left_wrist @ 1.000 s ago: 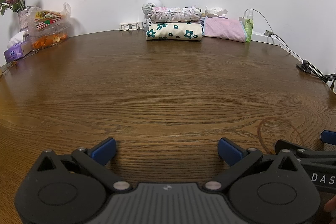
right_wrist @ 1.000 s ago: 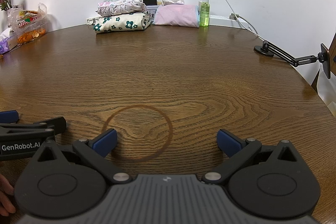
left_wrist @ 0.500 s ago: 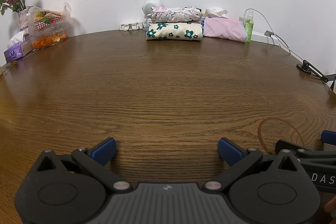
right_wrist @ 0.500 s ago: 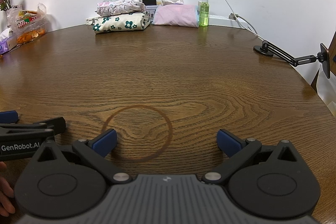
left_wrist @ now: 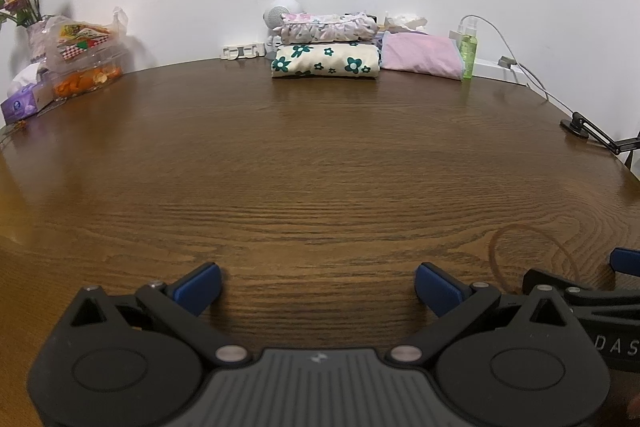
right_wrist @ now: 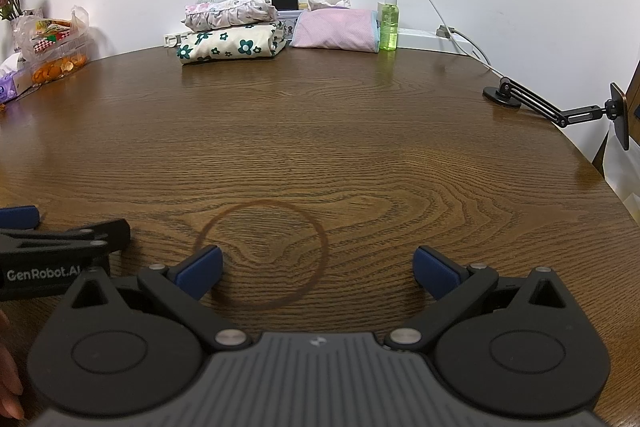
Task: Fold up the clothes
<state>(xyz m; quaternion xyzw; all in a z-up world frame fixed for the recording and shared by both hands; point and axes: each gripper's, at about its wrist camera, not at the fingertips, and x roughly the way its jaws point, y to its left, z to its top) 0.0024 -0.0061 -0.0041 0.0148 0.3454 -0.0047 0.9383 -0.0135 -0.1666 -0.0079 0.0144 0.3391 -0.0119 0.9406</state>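
Note:
Folded clothes sit at the far edge of the brown wooden table [left_wrist: 320, 155]: a cream garment with green flowers [left_wrist: 326, 61] with a ruffled pale floral one [left_wrist: 326, 27] on top, and a pink folded one [left_wrist: 420, 57] to their right. They also show in the right wrist view: the cream garment [right_wrist: 230, 45], the ruffled one [right_wrist: 230, 13], the pink one [right_wrist: 334, 33]. My left gripper [left_wrist: 318, 285] is open and empty, low over the near table. My right gripper [right_wrist: 318, 269] is open and empty beside it, over a dark ring mark [right_wrist: 260, 253].
A snack bag and tissue box [left_wrist: 60, 67] with a flower vase stand at the far left. A green spray bottle [right_wrist: 389, 23], a power strip with cable [right_wrist: 440, 33] and a black phone-holder arm [right_wrist: 552, 107] are at the far right.

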